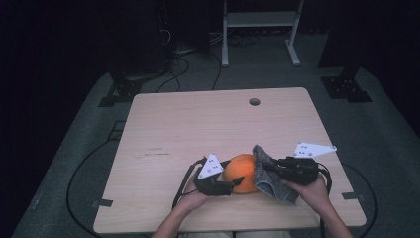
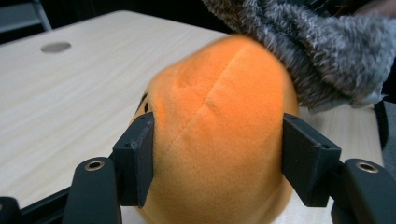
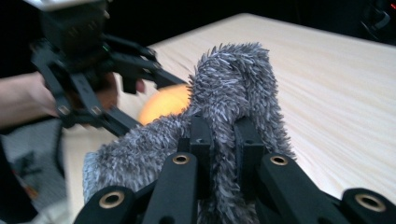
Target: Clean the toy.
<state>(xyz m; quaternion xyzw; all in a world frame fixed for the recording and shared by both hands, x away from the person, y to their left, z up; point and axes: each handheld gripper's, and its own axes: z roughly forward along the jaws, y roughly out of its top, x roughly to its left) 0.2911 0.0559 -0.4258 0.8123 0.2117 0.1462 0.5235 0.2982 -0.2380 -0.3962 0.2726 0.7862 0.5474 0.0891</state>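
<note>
An orange plush toy [image 1: 240, 171] sits on the wooden table [image 1: 198, 124] near its front edge. My left gripper [image 1: 235, 181] reaches in from the left, and in the left gripper view both pads [image 2: 140, 158] press on the sides of the orange plush toy [image 2: 219, 140]. A grey fuzzy cloth [image 1: 272, 187] drapes against the toy's right side. My right gripper [image 1: 266, 167] is shut on it. In the right gripper view its jaws [image 3: 224, 135] pinch a fold of the grey cloth [image 3: 233, 79], with the toy [image 3: 163, 105] behind it.
A round cable hole [image 1: 254, 101] lies near the table's far edge. Black cables trail off the front left corner onto the grey floor. A white metal frame [image 1: 260, 29] and dark stands rise beyond the table.
</note>
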